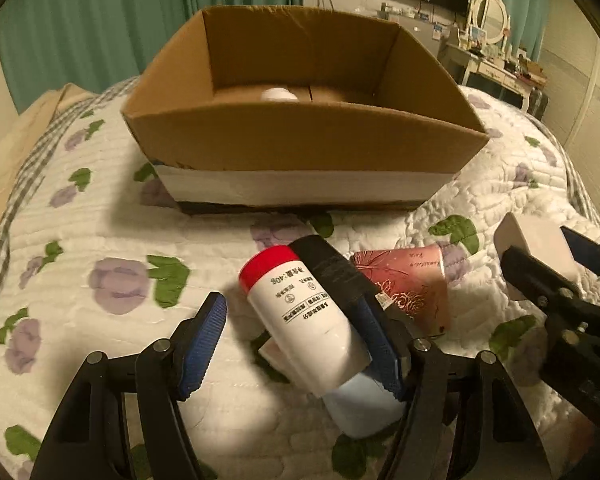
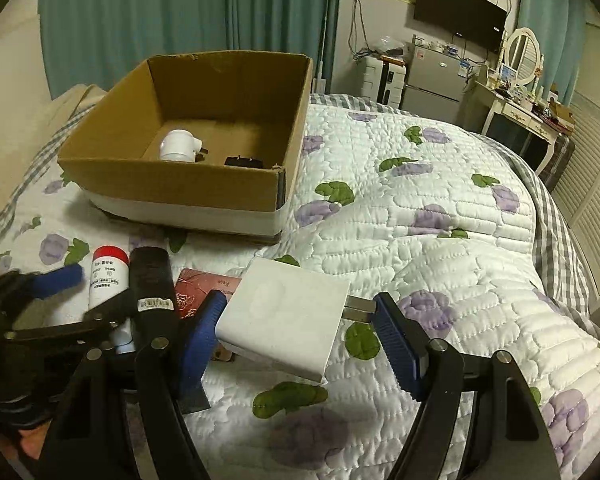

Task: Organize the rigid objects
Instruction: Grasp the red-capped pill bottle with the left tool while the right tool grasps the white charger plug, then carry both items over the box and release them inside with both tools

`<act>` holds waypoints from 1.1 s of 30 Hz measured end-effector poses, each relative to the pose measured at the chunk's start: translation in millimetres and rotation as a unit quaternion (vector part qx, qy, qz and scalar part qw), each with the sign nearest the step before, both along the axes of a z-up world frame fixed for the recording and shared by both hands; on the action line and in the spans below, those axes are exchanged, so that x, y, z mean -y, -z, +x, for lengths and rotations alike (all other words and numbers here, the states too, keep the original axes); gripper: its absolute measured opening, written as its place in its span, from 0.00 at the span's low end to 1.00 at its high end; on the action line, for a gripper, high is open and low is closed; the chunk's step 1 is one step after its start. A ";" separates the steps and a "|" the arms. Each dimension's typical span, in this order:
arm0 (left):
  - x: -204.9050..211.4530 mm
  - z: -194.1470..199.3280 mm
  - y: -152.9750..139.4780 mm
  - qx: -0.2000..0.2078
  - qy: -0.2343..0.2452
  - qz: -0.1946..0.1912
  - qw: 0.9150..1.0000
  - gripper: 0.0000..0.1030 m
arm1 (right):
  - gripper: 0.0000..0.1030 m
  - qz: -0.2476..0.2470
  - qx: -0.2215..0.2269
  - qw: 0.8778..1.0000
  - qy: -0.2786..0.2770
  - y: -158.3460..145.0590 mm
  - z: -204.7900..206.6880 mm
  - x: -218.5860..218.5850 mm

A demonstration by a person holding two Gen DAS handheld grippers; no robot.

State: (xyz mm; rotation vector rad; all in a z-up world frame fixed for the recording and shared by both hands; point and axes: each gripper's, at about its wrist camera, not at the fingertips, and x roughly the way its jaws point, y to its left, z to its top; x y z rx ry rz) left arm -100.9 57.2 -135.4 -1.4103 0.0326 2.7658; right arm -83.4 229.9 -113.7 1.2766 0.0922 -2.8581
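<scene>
A white bottle with a red cap [image 1: 300,312] lies on the quilt between the open fingers of my left gripper [image 1: 296,340]; its right pad is near the bottle. A black flat bar [image 1: 332,272] leans over the bottle, beside a pink floral card box [image 1: 412,284]. A pale blue item [image 1: 364,408] lies under the bottle. My right gripper [image 2: 300,336] is closed on a white power adapter [image 2: 288,320], held above the quilt; it also shows in the left wrist view [image 1: 536,252]. The cardboard box [image 2: 172,184] holds a white round item [image 2: 178,145] and a small black item [image 2: 242,161].
The bed's floral quilt [image 2: 440,240] stretches right of the box. A dressing table with a mirror [image 2: 520,92], a small fridge [image 2: 436,80] and a wall TV [image 2: 460,12] stand beyond the bed. Green curtains [image 2: 180,12] hang behind the box.
</scene>
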 end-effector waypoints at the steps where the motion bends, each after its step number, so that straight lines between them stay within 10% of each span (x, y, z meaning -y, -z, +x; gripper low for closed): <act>1: 1.3 -1.2 0.8 0.001 0.001 0.007 1.000 0.67 | 0.72 -0.002 0.000 1.000 -0.001 0.0 0.2 0.0; 12: 11.4 10.7 -7.0 0.018 0.038 0.052 0.998 0.39 | 0.72 -0.010 -0.014 1.000 -0.009 -8.5 8.0 1.1; 33: 22.9 21.8 -122.3 -0.085 0.045 0.020 0.995 0.36 | 0.72 -0.021 -0.097 0.993 -0.058 -104.4 15.0 13.5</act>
